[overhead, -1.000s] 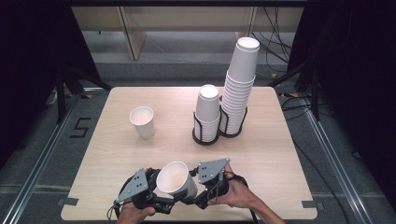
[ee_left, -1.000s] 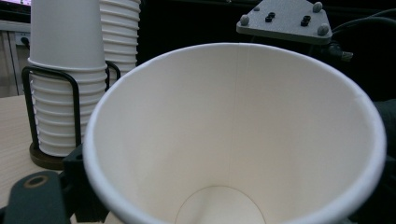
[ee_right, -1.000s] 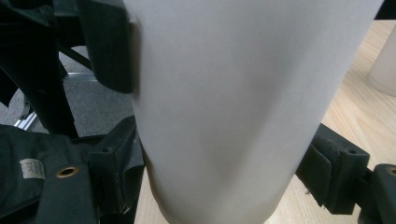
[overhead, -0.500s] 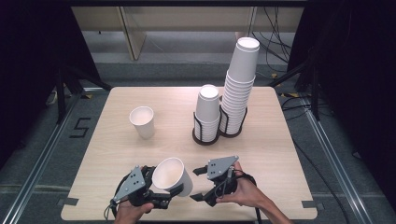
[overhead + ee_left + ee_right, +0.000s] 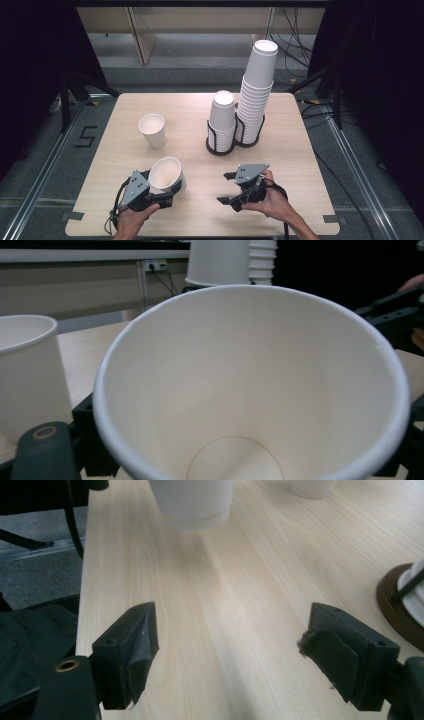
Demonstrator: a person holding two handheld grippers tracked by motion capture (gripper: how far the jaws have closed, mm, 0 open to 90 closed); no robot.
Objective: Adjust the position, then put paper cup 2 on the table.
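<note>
Left gripper view: cup (image 5: pixel 250 385) interior.

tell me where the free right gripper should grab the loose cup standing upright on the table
Probably the side wall just below the rim. The loose cup stands upright, mouth up, apart from the two stacks in holders, so its tapered wall is open all round. The right gripper, jaws open and empty, could come in level from the near side, one jaw on each flank.
</note>
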